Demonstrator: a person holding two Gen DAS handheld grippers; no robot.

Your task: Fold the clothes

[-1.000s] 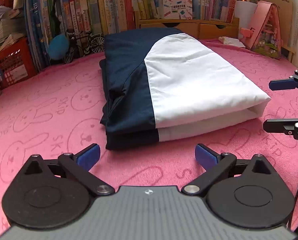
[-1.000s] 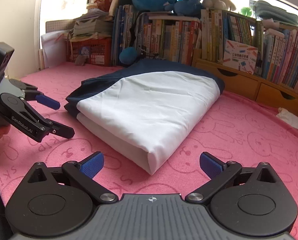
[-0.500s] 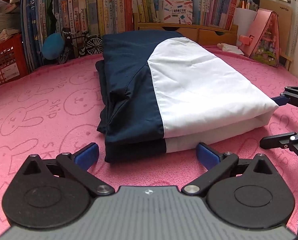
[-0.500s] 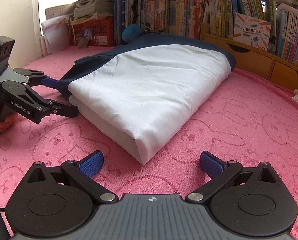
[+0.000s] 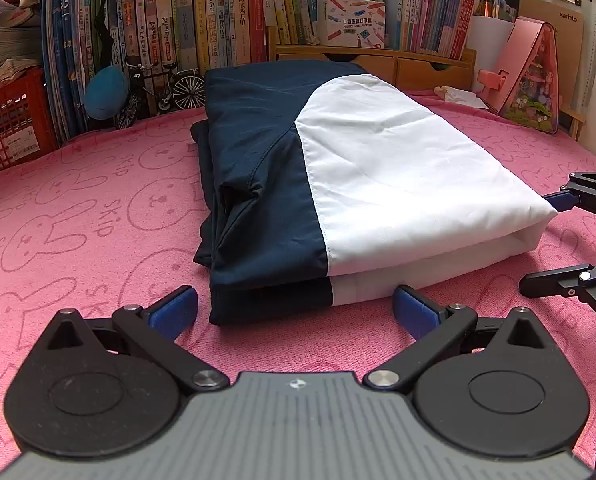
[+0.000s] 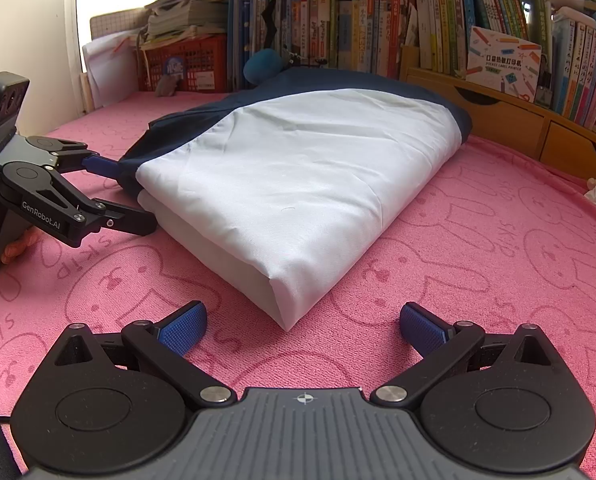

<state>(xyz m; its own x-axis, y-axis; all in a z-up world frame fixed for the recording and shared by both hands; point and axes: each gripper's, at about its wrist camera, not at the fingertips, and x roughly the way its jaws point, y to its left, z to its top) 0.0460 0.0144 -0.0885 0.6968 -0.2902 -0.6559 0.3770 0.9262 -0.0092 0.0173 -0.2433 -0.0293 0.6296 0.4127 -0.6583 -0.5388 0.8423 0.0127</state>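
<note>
Grippers both stand wide with nothing held: the left gripper (image 5: 295,310) at the bottom of its frame faces the near edge of the folded navy-and-white garment (image 5: 362,184), and the right gripper (image 6: 303,326) points at the white corner (image 6: 286,316). Centre frame, the garment lies flat on the pink bunny-print cloth (image 5: 78,220). Books (image 5: 218,20) line the top.

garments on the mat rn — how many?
1: a folded navy-and-white garment in the middle of the pink mat, open left gripper and right gripper at its near edge. Nothing visibly hidden.
</note>
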